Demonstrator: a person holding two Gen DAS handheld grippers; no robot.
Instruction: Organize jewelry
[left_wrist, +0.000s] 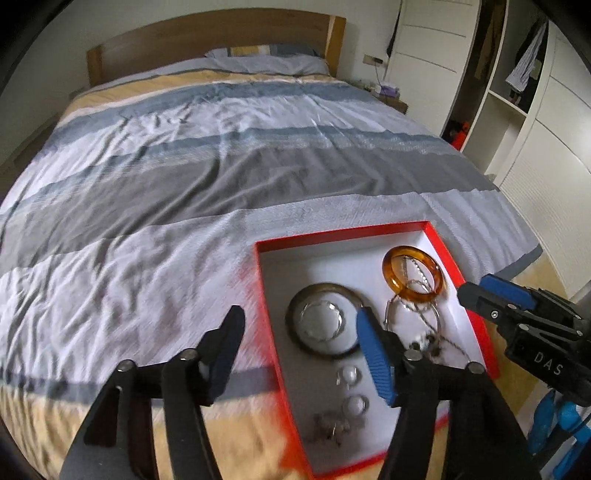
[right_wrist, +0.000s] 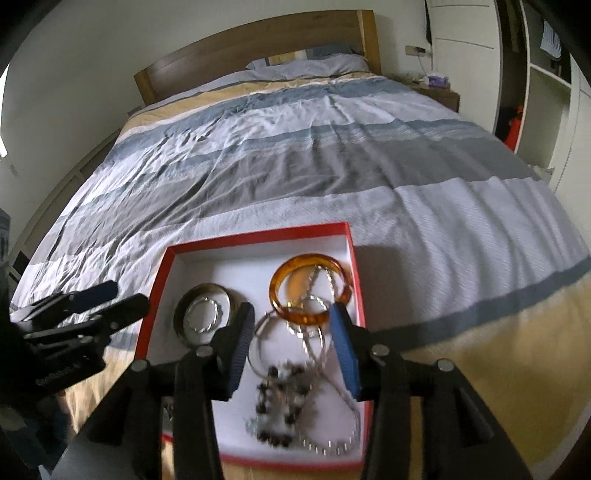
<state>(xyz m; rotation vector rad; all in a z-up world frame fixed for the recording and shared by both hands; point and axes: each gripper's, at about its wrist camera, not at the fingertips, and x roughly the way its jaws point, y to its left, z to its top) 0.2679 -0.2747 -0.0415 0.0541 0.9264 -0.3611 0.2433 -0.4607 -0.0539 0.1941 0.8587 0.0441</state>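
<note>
A shallow red box (left_wrist: 476, 310) (right_wrist: 159, 280) with a white floor lies on the bed. It holds an amber bangle (left_wrist: 391, 282) (right_wrist: 280, 306), a dark bangle (left_wrist: 295, 306) (right_wrist: 181, 306) ringing a silver bracelet (left_wrist: 321, 319) (right_wrist: 201, 314), silver hoops and chains (right_wrist: 314, 343), a dark bead bracelet (right_wrist: 280, 406), small rings (left_wrist: 349, 376) and studs. My left gripper (left_wrist: 301, 319) is open and empty, one finger over the box, one left of it. My right gripper (right_wrist: 291, 314) is open and empty above the hoops and chains. It also shows at the right of the left wrist view (left_wrist: 476, 291).
The striped duvet (left_wrist: 221, 166) covers the bed, with a wooden headboard (left_wrist: 207, 40) and pillow behind. A nightstand (right_wrist: 439, 92) and white wardrobe shelves (left_wrist: 517, 110) stand to the right. The box sits near the bed's front right corner.
</note>
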